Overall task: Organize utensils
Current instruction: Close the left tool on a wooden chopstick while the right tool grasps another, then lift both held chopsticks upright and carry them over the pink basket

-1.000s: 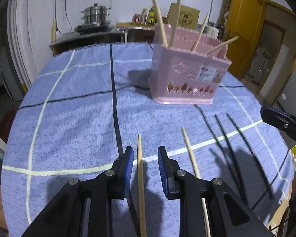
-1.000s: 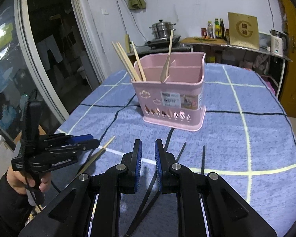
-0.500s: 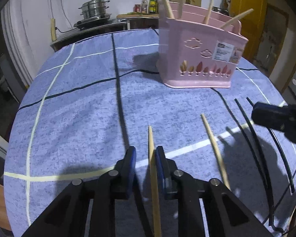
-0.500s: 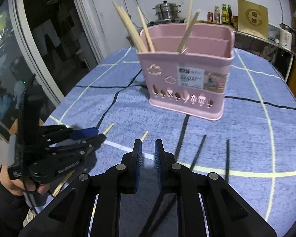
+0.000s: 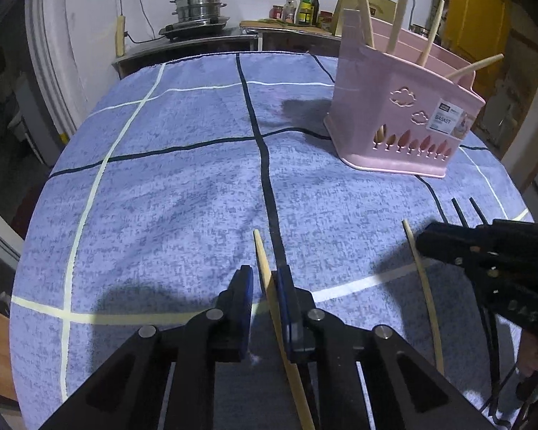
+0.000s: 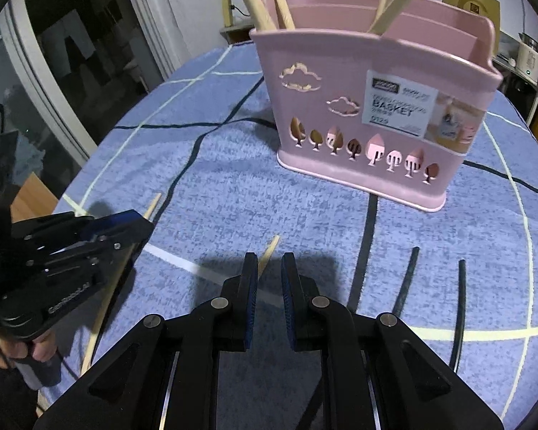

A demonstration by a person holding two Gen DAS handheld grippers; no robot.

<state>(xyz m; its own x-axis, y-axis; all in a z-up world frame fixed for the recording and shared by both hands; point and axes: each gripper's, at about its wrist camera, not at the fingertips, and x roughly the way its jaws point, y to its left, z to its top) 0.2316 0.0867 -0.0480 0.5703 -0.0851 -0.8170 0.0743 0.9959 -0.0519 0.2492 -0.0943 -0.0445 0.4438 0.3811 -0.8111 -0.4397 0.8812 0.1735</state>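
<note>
A pink utensil basket [image 5: 405, 122] stands on the blue checked tablecloth [image 5: 183, 186] and holds several wooden chopsticks; it shows close up in the right wrist view [image 6: 373, 114]. My left gripper [image 5: 265, 286] is nearly shut around a wooden chopstick [image 5: 265, 268] that lies against its right finger. A second wooden chopstick [image 5: 425, 286] lies to the right on the cloth. My right gripper [image 6: 269, 272] is slightly open and empty, low over that chopstick's tip [image 6: 269, 254]. Two black chopsticks [image 6: 405, 279] lie on the cloth to its right.
A counter with a steel pot [image 5: 197, 3] and bottles [image 5: 305, 7] stands behind the table. A glass door [image 6: 36, 71] is on the left in the right wrist view. A yellow door [image 5: 473, 10] is at the far right.
The left gripper has closed in on the wooden chopstick. The right gripper has moved forward and down toward the basket and the second chopstick, its jaws a bit wider.
</note>
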